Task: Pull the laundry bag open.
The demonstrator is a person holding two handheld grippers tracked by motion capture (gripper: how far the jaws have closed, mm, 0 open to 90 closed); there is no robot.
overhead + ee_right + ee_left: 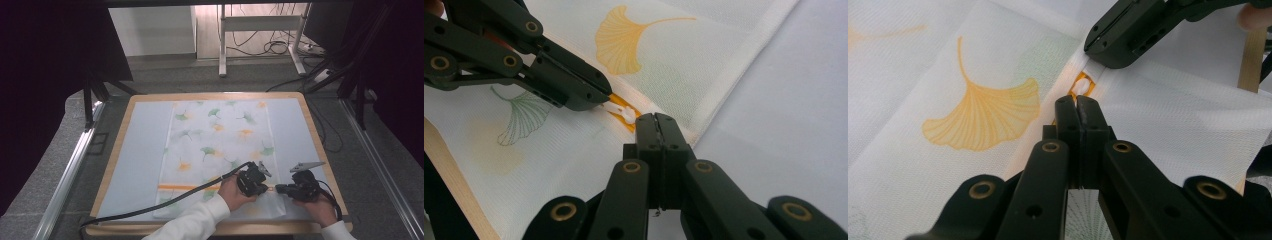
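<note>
We are pinching the white ginkgo-leaf cloth (220, 150) lying flat on the pale blue table (140, 150). Our left gripper (262, 187) and right gripper (278, 189), both pressed together, are nipping its orange stripe (185, 187) near the cloth's front right corner, tips nearly touching.

One cloth (220, 150), two grippers (257, 181), one table (125, 130)
</note>
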